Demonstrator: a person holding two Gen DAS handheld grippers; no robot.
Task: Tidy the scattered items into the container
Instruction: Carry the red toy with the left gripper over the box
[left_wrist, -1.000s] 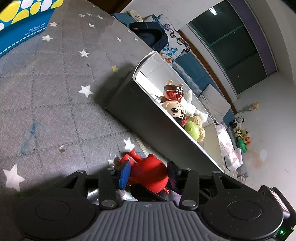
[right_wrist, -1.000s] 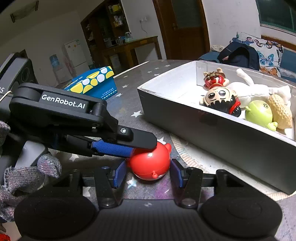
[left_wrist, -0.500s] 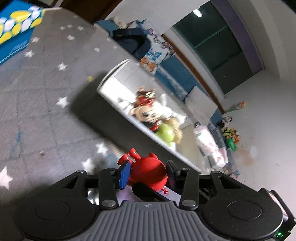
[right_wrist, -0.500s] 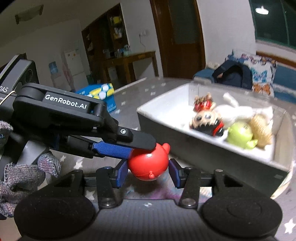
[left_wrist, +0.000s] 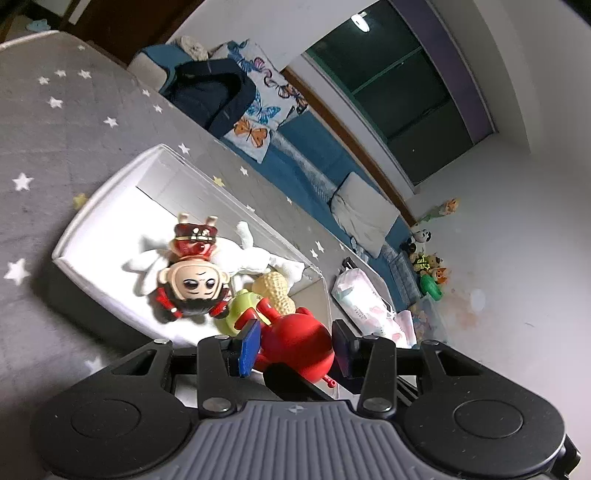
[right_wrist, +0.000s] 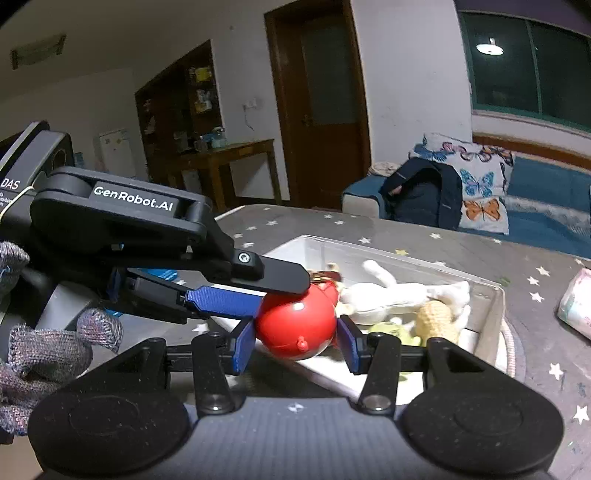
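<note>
Both my grippers clamp the same round red plastic toy (right_wrist: 295, 326): right gripper (right_wrist: 295, 341) pads press its sides, left gripper (left_wrist: 295, 345) pinches it from the left, held above the near edge of the white rectangular box (left_wrist: 110, 184) on the grey star-print mat (left_wrist: 55, 129). Inside the box lie a big-headed doll figure (left_wrist: 192, 284), white plush (right_wrist: 391, 295), green toy (left_wrist: 236, 310), knitted peanut (right_wrist: 437, 321)

The round toy (left_wrist: 295, 345) hangs above the container's (left_wrist: 92, 206) near end, the doll (left_wrist: 192, 280) inside
</note>
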